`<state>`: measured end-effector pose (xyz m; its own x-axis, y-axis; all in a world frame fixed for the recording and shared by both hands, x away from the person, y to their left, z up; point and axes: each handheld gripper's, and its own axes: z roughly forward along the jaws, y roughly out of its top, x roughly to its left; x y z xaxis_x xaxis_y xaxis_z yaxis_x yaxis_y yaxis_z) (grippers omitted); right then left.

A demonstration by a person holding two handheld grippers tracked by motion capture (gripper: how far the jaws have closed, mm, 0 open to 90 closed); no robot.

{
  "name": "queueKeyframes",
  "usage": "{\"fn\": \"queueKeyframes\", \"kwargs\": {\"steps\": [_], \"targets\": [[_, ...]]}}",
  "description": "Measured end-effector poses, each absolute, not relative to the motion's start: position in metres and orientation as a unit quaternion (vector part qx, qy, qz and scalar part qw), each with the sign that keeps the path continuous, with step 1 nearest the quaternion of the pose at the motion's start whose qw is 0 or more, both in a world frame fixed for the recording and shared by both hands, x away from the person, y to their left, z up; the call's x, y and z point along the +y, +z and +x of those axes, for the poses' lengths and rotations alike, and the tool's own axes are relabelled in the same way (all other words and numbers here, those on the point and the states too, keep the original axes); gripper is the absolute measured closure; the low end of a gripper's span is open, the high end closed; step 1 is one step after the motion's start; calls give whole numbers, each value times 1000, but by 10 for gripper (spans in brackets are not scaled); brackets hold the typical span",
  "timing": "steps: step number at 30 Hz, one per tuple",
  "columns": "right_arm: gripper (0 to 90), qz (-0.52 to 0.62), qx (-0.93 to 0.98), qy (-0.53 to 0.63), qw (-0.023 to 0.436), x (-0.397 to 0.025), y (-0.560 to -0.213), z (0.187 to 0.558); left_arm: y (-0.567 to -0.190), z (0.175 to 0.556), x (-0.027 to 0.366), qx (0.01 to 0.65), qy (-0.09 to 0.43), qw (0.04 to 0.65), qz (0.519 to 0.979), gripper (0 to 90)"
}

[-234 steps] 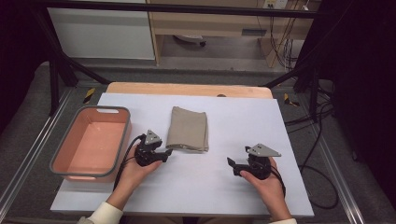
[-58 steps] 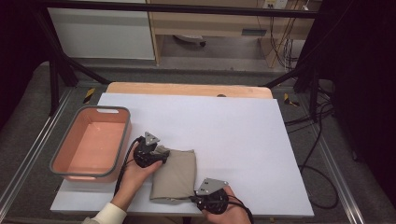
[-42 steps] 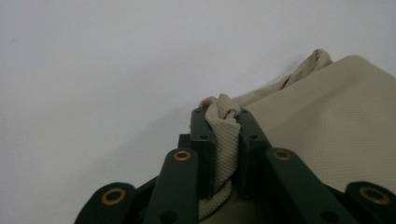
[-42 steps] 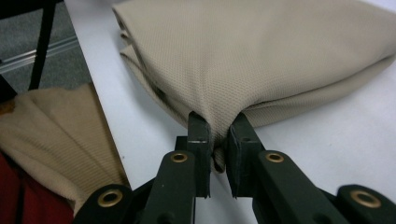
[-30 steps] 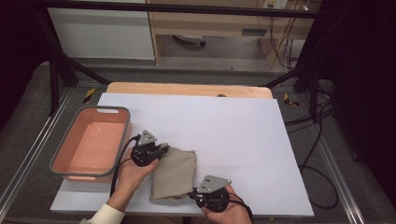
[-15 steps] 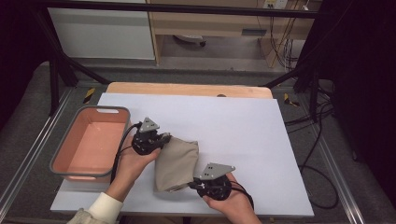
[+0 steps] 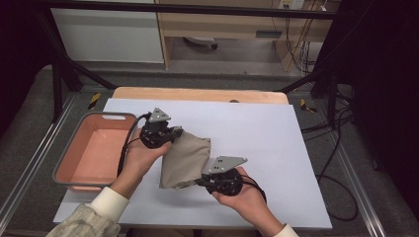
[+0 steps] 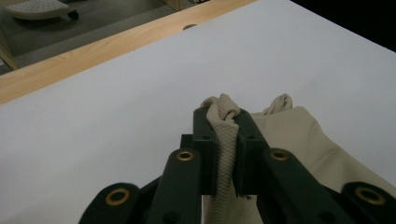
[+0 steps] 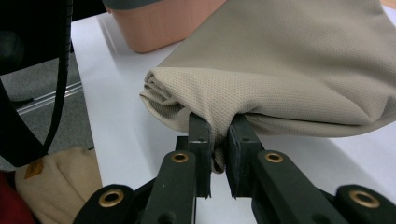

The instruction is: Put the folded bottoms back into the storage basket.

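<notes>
A folded beige cloth (image 7: 185, 158) hangs lifted off the white table (image 7: 276, 143) between both grippers, left of centre. My left gripper (image 7: 174, 132) is shut on its upper left corner; in the left gripper view the fabric (image 8: 227, 140) is bunched between the black jaws of the left gripper (image 8: 226, 140). My right gripper (image 7: 203, 180) is shut on the cloth's lower right edge. In the right gripper view a fold of the cloth (image 9: 280, 70) is pinched by the right gripper (image 9: 218, 140), and the rest billows above.
A pink tub with a grey rim (image 7: 66, 165) stands at the table's left edge, close to the left hand; its wall (image 9: 159, 28) appears in the right gripper view. A wooden strip (image 7: 197, 94) runs along the far edge. Cables (image 7: 326, 123) hang at the right.
Both grippers have carried the cloth up and toward the far side and a little left; it has tilted and lifted off the table. The right hand moved forward from the near edge.
</notes>
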<state>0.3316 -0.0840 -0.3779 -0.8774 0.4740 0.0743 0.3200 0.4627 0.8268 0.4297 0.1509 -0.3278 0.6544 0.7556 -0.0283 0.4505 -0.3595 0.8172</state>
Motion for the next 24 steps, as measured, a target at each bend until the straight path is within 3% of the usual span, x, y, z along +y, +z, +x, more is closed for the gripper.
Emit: {"fn": "queueKeyframes", "kwargs": {"steps": [24], "targets": [[825,204,857,467,81,-55,-349,347,-299,436,180,381,200,414,802,822]]}}
